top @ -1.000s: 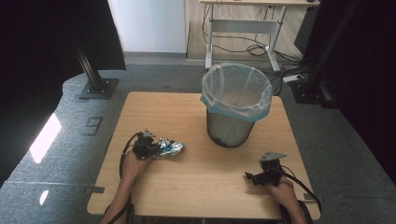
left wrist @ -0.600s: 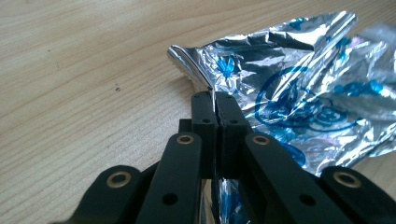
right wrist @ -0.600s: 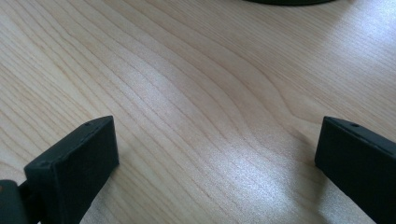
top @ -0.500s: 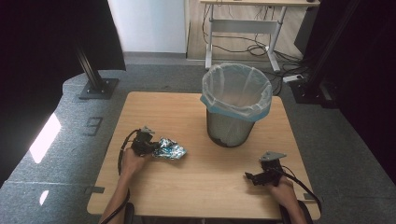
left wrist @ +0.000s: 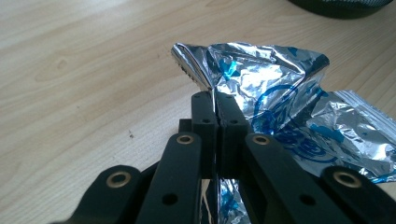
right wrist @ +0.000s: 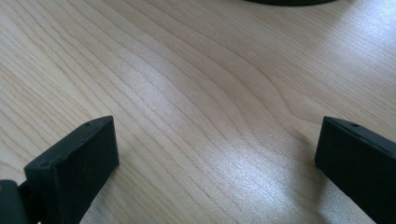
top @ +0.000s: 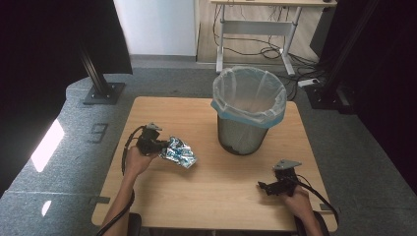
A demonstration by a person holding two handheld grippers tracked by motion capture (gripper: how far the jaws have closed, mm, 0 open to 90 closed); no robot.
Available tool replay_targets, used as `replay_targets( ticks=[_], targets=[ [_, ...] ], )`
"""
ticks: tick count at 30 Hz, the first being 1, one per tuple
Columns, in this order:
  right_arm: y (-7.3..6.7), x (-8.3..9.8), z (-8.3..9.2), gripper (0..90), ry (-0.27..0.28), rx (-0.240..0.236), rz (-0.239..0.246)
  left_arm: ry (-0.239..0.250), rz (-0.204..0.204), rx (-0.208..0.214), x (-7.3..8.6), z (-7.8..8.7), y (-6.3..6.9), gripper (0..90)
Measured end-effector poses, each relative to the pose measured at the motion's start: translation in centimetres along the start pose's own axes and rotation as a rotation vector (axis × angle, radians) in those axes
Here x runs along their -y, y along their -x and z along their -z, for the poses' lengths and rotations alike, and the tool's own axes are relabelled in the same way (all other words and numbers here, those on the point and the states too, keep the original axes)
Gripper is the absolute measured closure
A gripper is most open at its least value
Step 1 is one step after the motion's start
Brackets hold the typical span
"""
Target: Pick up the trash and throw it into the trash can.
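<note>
Since a second ago the left gripper (top: 158, 146) has lifted the wrapper (top: 180, 153) off the table (top: 216, 196), and the foil now hangs a little above the wood and slightly nearer the bin (top: 248, 110); the right gripper (top: 265, 187) has stayed where it was.

The table is pale wood, and both forearms come in over its near edge. The bin stands toward the far right of it, a dark mesh can lined with a clear bag whose rim folds over a blue band. It is well apart from the wrapper.

The wrapper is crumpled silver foil with blue print (the lettering is too creased to read). In the left gripper view its jaws are pressed together on a folded edge of the foil (left wrist: 261, 88), and the rest of it spreads out to the right beyond the jaws.

The right gripper rests low near the table's right front corner. In the right gripper view its jaws stand wide apart with bare wood between them.
</note>
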State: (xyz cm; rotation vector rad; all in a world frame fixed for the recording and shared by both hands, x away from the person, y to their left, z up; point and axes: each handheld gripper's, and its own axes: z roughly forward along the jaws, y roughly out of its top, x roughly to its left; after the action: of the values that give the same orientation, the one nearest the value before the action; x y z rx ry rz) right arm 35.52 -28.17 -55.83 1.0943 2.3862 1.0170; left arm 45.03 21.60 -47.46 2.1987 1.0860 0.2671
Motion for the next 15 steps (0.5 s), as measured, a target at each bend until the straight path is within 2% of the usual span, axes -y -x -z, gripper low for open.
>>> replay_targets(
  ticks=[15],
  targets=[
    [0.0,0.0,0.0,0.0,-0.001,0.0,-0.001,0.008,-0.004,0.005,-2.7,2.6,-0.2,87.7]
  ],
)
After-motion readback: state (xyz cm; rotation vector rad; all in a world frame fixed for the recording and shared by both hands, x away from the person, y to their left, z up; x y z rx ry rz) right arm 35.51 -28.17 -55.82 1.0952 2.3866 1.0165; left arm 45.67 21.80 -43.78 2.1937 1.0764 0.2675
